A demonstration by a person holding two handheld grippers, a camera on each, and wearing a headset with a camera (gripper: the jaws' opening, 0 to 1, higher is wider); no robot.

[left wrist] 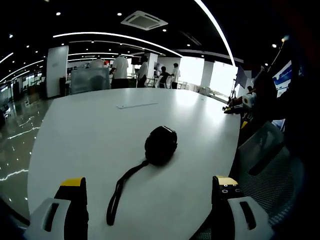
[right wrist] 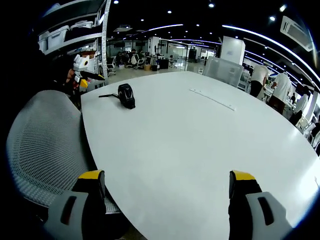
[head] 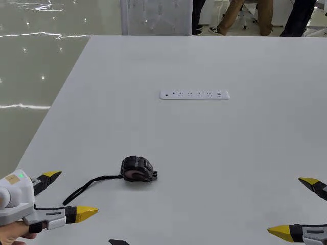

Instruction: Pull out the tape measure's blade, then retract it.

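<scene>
No text, brand, number or sign is readable in any view. Tape measure (head: 137, 169): dark case, no marking legible on it in the head view or either gripper view. Power strip (head: 194, 95): small marks beside its sockets, too small to read. Blue wall panel (left wrist: 283, 75): content blurred.

Left gripper (head: 71, 192) and right gripper (head: 291, 206): black jaws, yellow tips, pale grey bodies. Left body bears a green lamp and possibly a tan label
</scene>
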